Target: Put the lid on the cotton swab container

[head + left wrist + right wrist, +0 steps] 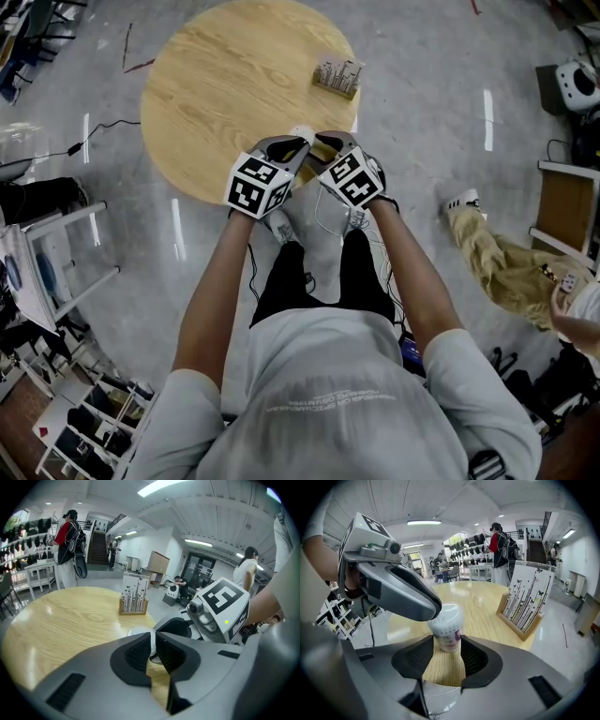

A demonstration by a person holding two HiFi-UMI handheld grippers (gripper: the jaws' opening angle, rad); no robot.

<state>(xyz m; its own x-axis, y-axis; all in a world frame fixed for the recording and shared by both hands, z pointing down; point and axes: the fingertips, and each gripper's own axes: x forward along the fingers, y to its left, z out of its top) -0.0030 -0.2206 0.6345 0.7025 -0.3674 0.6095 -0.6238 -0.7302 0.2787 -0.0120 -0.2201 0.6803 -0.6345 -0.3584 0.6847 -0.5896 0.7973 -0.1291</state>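
Note:
The cotton swab container (449, 637), a small clear tub with a purple label, stands near the front edge of the round wooden table (225, 84). Its white lid (451, 613) sits on top of it. My right gripper (447, 645) holds the tub's lower body, one pad against each side. My left gripper (153, 645) reaches in from the left with its jaws pinched on the lid's rim (138, 632); one of its fingers (403, 592) covers the lid's left part. In the head view both grippers, left (298, 142) and right (323, 141), meet over the tub (302, 134).
A wooden holder with black-and-white printed cards (337, 75) (525, 606) stands on the table's far right part. A person with a backpack (499, 550) stands beyond the table. Another person (506, 262) is low on the floor at the right. White shelving (56, 253) is at the left.

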